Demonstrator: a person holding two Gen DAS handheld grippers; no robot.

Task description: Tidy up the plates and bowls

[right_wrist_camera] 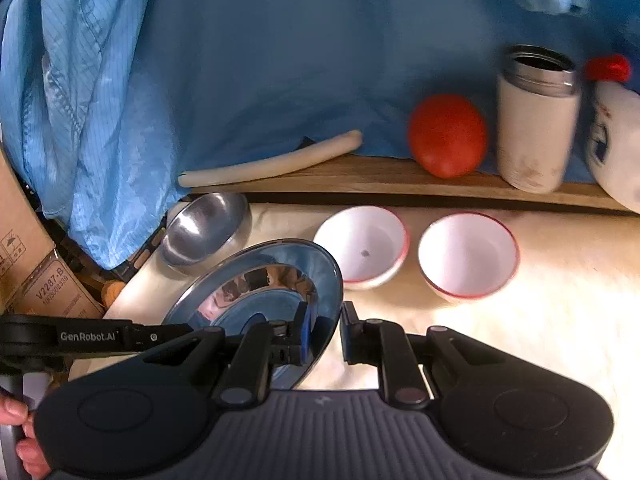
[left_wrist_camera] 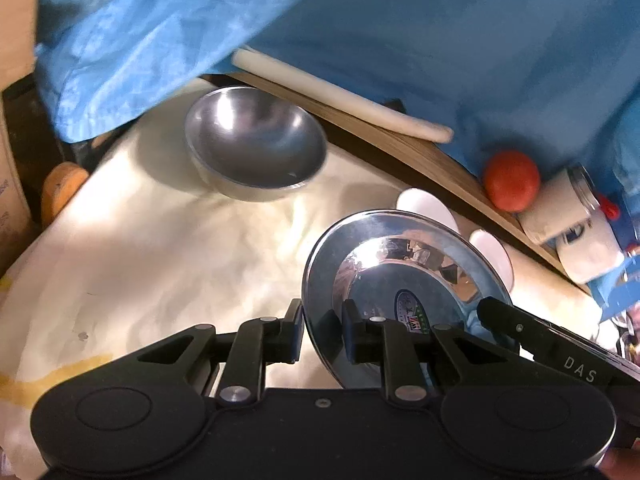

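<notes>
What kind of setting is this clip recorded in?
Probably a makeshift home or lab tabletop staged as a kitchen: a cream cloth carries a steel bowl and two white bowls, a wooden board holds a tomato, and cardboard boxes sit alongside.

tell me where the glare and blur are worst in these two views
Left wrist view: the steel plate mirrors the room, the cream cloth glares in patches, and the blue fabric above is smeared. Right wrist view: the cloth washes out at right, the thermos and red-capped bottle are streaked; straight edges bow near the borders.
</notes>
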